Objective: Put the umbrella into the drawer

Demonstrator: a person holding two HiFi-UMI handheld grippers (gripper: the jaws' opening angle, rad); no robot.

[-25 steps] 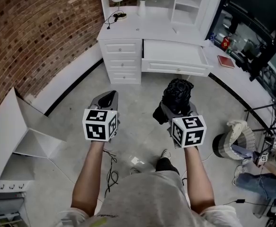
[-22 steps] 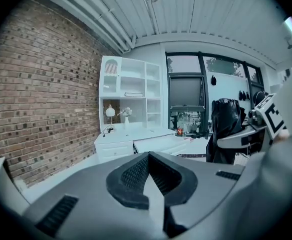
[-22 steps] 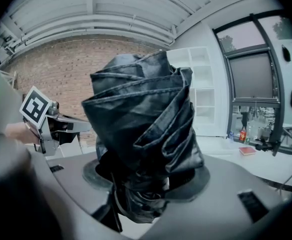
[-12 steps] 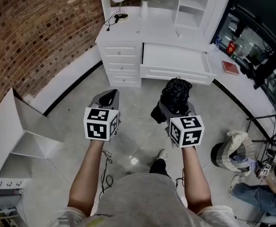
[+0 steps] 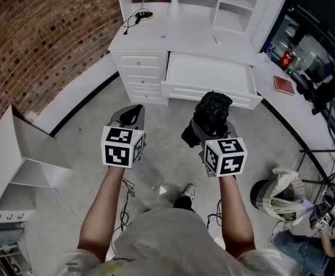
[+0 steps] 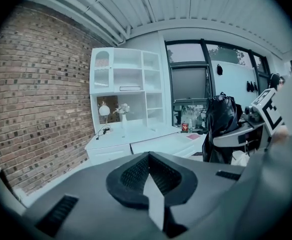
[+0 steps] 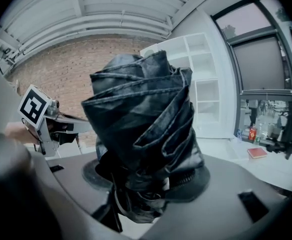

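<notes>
The right claw pinched a folded black umbrella; the left claw was pressed together, empty. Ahead of both stood the open drawer.

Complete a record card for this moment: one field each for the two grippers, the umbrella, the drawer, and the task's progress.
Left gripper: jaws together, holding nothing
Right gripper: shut on the umbrella
Umbrella: black, folded into a bundle, sticking up out of the jaws, short of the desk
Drawer: pulled open on the white desk, nothing visible inside
Progress: umbrella not yet in the drawer
</notes>
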